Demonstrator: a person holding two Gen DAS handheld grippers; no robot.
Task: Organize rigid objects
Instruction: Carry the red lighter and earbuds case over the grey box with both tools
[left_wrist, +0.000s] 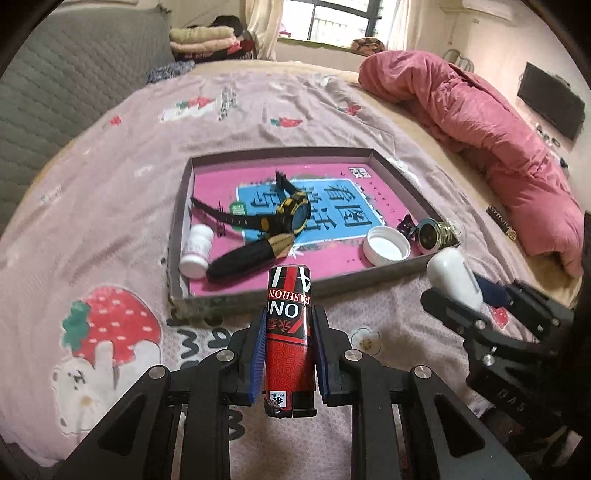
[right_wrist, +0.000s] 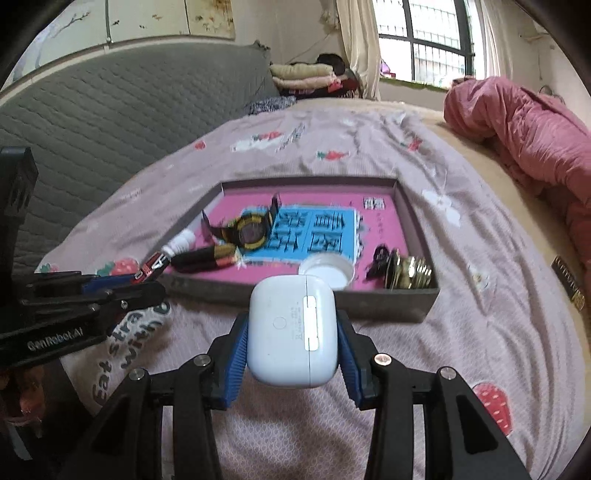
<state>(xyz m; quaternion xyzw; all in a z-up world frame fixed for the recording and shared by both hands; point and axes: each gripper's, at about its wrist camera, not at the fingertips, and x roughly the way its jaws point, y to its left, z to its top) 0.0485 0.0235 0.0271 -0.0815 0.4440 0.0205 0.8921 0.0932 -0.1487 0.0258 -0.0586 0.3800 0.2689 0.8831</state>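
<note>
- On the bed, my left gripper (left_wrist: 289, 354) squeezes a red lighter (left_wrist: 290, 332).
- My right gripper (right_wrist: 293, 343) squeezes a white earbud case (right_wrist: 291, 332).
- Both things hang just in front of the box (left_wrist: 236, 293).
- A watch (left_wrist: 291, 214) and a white lid (left_wrist: 386, 245) lie in the box.

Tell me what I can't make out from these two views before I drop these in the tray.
- Lighter: its lower end is hidden by the left gripper in the left wrist view.
- Earbud case: its far side faces away in the right wrist view.
- Tray: the contents are motion-blurred in the right wrist view.
- Gold object: too small to identify.
</note>
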